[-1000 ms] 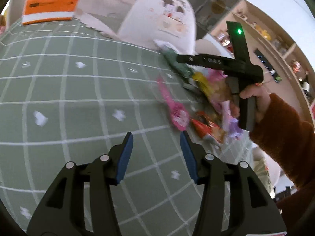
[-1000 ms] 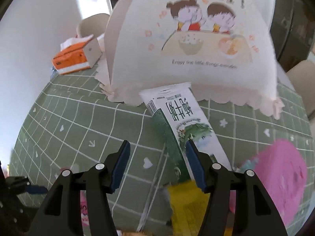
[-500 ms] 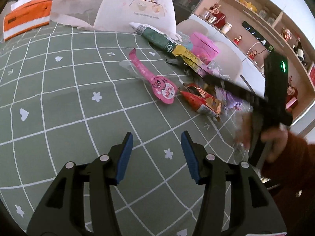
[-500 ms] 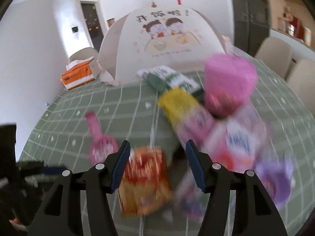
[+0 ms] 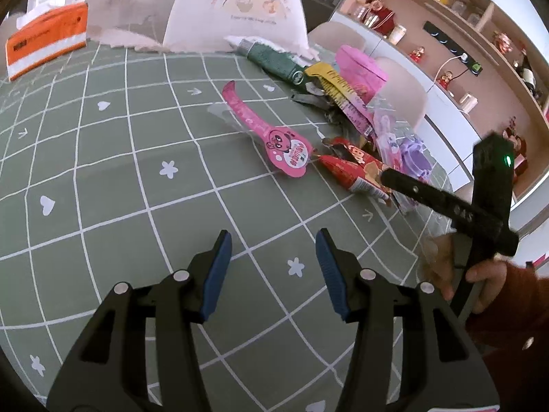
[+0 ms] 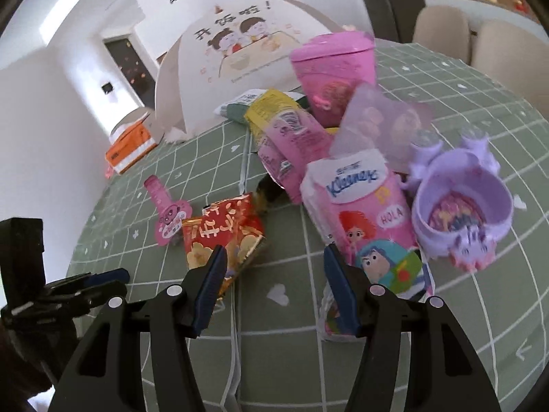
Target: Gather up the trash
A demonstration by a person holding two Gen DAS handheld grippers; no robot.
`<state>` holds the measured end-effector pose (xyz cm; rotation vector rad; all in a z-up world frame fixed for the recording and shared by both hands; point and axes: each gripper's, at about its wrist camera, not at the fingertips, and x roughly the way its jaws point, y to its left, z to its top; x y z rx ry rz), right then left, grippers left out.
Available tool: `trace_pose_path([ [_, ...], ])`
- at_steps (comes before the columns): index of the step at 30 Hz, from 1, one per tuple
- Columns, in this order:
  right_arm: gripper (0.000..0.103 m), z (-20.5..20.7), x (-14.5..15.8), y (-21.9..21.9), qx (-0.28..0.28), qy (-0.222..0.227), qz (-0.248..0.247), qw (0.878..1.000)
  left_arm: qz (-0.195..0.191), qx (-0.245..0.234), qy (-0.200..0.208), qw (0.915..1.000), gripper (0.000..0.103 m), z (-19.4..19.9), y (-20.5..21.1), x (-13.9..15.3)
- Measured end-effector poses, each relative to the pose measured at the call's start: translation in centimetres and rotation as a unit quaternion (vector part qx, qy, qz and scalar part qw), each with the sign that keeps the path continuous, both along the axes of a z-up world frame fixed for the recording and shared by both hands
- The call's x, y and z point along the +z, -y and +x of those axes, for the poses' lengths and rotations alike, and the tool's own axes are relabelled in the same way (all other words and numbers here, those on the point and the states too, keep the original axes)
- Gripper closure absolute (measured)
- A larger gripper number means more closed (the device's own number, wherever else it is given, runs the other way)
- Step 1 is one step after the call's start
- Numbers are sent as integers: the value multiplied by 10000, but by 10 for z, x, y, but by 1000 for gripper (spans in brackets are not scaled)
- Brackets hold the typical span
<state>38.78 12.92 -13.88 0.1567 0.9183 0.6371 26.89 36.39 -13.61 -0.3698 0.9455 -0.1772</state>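
Observation:
Trash lies heaped on the green checked tablecloth (image 5: 103,178): a red snack wrapper (image 6: 223,230) (image 5: 353,171), a pink Kleenex pack (image 6: 367,216), a purple plastic cup (image 6: 459,206), a pink cup (image 6: 333,65), a yellow-pink wrapper (image 6: 284,130), a green tube (image 5: 274,61) and a pink spoon-shaped tag (image 5: 274,140) (image 6: 168,216). My right gripper (image 6: 274,257) stands open just before the heap, between the red wrapper and the Kleenex pack, holding nothing. My left gripper (image 5: 272,243) is open over bare cloth, left of the heap, and is empty.
A white dome food cover (image 5: 236,7) (image 6: 240,44) stands behind the heap. An orange tissue box (image 5: 44,37) (image 6: 130,147) sits at the far left. Chairs (image 6: 497,44) and shelves (image 5: 463,34) lie beyond the table's right edge. A hand in a rust sleeve (image 5: 507,302) holds the right gripper.
The right gripper has swung back from the green tube near the dome to the near side of the heap. The left view has rolled a little; its gripper stays over the cloth.

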Motion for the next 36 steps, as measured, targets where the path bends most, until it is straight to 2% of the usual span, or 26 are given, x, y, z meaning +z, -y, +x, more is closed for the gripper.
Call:
trace_pose_path([
  [2, 47, -1, 0, 0, -22, -13, 13, 10000, -207, 78, -43, 9997, 54, 16, -8, 7],
  [5, 47, -7, 5, -1, -72, 127, -97, 9998, -376, 114, 249, 9989, 54, 65, -12, 36],
  [8, 47, -12, 23, 2, -8, 460, -170, 9988, -395, 80, 373, 9985, 49, 123, -2, 61],
  [10, 47, -12, 38, 10, -116, 728, -190, 9971, -632, 198, 338, 9972, 47, 159, 1, 67],
  [13, 47, -4, 53, 29, -441, 991, -471, 9930, -880, 810, -102, 9928, 47, 218, 1, 54],
  [15, 47, 0, 57, 44, -670, 969, -543, 9916, -965, 1338, -427, 9854, 47, 240, -3, 40],
  [16, 47, 1, 58, 52, -774, 950, -563, 9909, -1099, 1613, -624, 9788, 47, 252, -5, 30],
  [19, 47, 3, 60, 68, -956, 890, -660, 9892, -1136, 1952, -855, 9704, 47, 267, -7, 14],
  [21, 47, 4, 57, 75, -1008, 804, -805, 9884, -1014, 2079, -735, 9701, 46, 272, -2, 15],
  [23, 47, 2, 55, 81, -1078, 789, -920, 9868, -843, 2070, -662, 9725, 48, 277, 5, 16],
  [24, 47, 1, 54, 82, -1096, 765, -977, 9862, -789, 2055, -624, 9735, 56, 277, 8, 17],
  [26, 47, 0, 52, 83, -1078, 717, -988, 9866, -700, 2032, -544, 9751, 66, 274, 11, 21],
  [30, 47, -10, 56, 83, -962, 797, -1078, 9863, -878, 1736, -366, 9802, 73, 262, 8, 36],
  [36, 47, -11, 63, 61, -492, 790, -1186, 9886, -713, 1323, 118, 9886, 76, 216, -9, 78],
])
